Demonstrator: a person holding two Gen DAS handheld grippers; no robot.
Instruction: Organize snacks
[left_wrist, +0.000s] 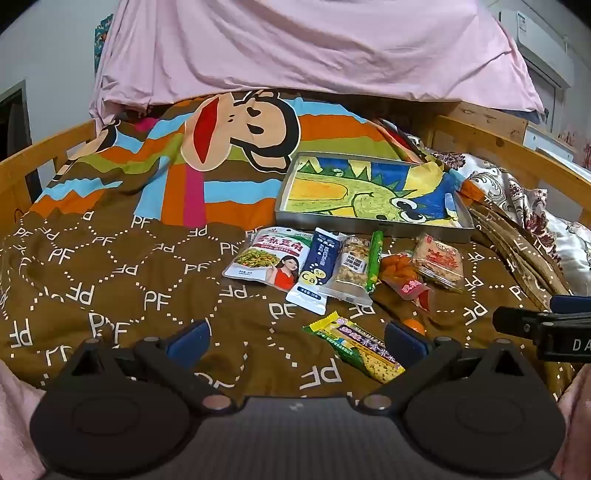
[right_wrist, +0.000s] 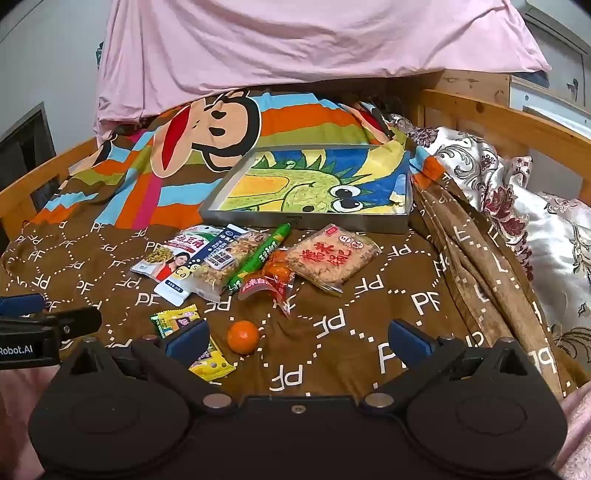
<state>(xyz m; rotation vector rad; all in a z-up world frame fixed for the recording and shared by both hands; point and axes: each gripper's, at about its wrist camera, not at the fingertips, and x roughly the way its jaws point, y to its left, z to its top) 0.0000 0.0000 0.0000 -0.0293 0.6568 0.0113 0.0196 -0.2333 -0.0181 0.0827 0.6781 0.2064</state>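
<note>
Both sets of fingers spread wide, left gripper (left_wrist: 295, 341) and right gripper (right_wrist: 297, 338) gripping nothing, snack packets (right_wrist: 255, 258) mid-frame before the tray (right_wrist: 314, 218).

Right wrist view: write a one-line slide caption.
Open right gripper hovers over a bedspread near a small orange, snack packets lined before an empty metal tray.

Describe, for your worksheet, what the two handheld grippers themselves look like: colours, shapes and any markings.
Both look alike. The left gripper and right gripper each have a matte black body with two rounded discs, black linkage arms on silver pivot pins, and blue fingertip pads. White lettering, partly cut off, marks their sides. No cables or sleeves show.
</note>
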